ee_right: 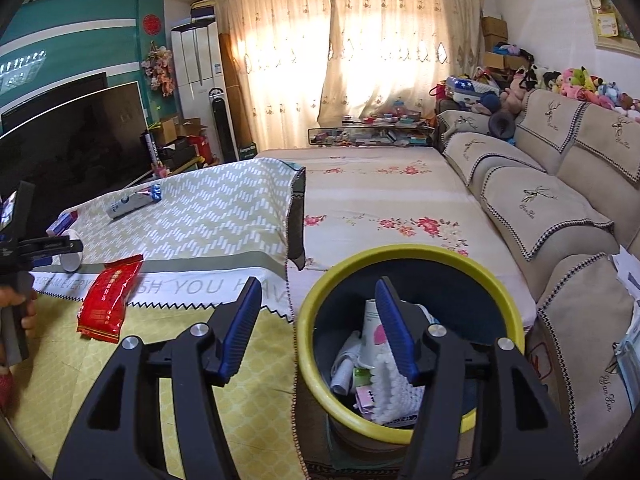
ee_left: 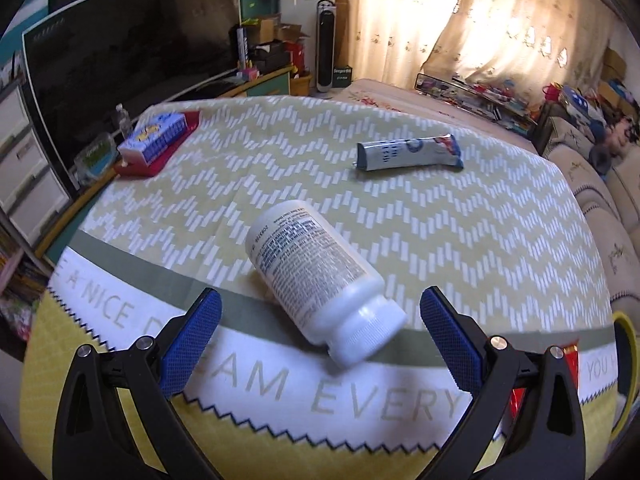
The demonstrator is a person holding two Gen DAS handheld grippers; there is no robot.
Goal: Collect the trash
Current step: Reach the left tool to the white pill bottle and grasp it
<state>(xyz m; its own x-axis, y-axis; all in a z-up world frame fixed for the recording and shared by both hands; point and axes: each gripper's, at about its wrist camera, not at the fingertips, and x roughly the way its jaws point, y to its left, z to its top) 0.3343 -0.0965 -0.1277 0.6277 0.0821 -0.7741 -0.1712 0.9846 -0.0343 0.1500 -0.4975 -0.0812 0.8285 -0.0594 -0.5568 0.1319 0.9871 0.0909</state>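
A white pill bottle lies on its side on the patterned tablecloth, cap toward me. My left gripper is open, its blue pads on either side of the bottle's cap end, not touching. A flattened toothpaste tube lies farther back. A red snack wrapper lies near the table's front edge. My right gripper is open and empty above the yellow-rimmed trash bin, which holds paper cups and wrappers. The bottle and tube also show in the right wrist view.
A blue box on a red tray and a small water bottle stand at the table's far left. A large TV stands behind. A floral-covered bed and a beige sofa lie to the right.
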